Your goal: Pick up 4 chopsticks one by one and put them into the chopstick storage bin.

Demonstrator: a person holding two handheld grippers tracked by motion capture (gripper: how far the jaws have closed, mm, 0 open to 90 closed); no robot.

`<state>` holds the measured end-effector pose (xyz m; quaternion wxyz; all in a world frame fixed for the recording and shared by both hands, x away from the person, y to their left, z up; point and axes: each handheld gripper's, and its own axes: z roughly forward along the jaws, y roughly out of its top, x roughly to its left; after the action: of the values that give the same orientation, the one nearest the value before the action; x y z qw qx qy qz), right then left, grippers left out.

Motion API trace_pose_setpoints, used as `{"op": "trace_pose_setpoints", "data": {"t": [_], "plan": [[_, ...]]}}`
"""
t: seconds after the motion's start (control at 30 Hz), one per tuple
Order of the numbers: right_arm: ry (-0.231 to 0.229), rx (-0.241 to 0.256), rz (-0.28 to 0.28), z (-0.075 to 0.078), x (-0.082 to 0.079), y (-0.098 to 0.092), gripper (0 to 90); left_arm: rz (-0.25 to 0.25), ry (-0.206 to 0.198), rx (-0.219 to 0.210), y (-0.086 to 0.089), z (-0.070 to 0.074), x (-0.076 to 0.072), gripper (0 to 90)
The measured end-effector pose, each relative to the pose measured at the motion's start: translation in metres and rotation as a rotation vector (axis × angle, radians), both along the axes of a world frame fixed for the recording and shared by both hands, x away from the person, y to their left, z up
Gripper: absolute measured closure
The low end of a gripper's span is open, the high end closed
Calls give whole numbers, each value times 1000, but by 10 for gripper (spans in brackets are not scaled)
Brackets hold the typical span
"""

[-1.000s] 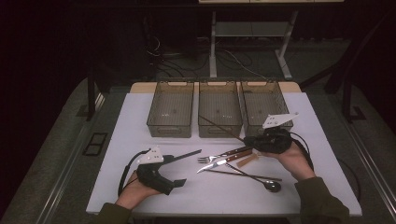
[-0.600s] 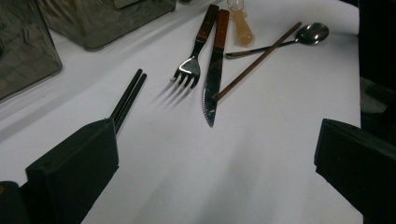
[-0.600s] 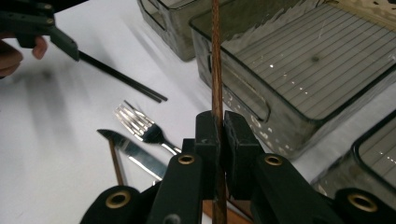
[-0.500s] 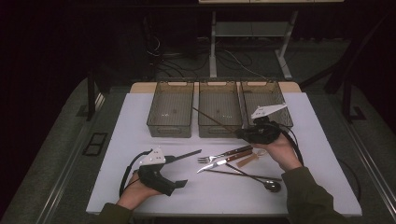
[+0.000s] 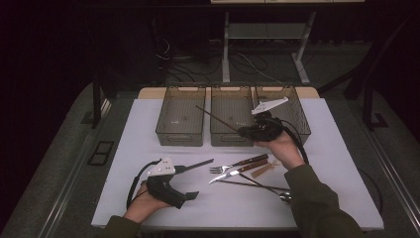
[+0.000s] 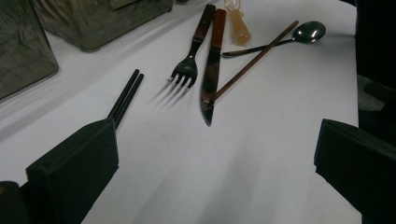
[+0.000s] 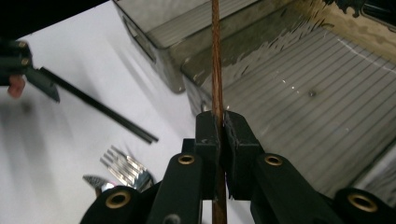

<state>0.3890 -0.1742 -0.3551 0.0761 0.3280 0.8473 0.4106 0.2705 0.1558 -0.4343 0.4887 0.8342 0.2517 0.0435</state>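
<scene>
My right gripper (image 5: 245, 132) (image 7: 220, 122) is shut on a brown chopstick (image 5: 218, 119) (image 7: 215, 56). It holds the stick in the air at the front edge of the middle bin (image 5: 230, 140) (image 7: 303, 93), slanting up and left over the bin. My left gripper (image 5: 190, 181) (image 6: 215, 140) rests on the white table at the front left, its jaws wide open with nothing between them. A pair of black chopsticks (image 5: 198, 164) (image 6: 125, 94) lies just beyond its left jaw.
A fork (image 5: 237, 164) (image 6: 194, 51), a knife (image 5: 233, 172) (image 6: 212, 70), a second brown chopstick (image 6: 254, 58), a spoon (image 5: 282, 196) (image 6: 306, 31) and a small amber piece (image 6: 238, 25) lie mid-table. Left bin (image 5: 179, 135) and right bin (image 5: 299, 119) flank the middle one.
My right gripper has moved left and back with the brown chopstick, from above the cutlery to the front of the middle bin. The left gripper has stayed put.
</scene>
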Motion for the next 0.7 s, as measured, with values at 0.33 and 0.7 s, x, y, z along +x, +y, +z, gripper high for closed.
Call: {"op": "trace_pose_setpoints", "data": {"t": [0.33,0.7], "plan": [[7,-28,-25,9,21,27,848,5,-4,-4,1,1,0,0],[7,-54,-49,14,43,61,848,-1,-3,-16,1,1,0,0]]}}
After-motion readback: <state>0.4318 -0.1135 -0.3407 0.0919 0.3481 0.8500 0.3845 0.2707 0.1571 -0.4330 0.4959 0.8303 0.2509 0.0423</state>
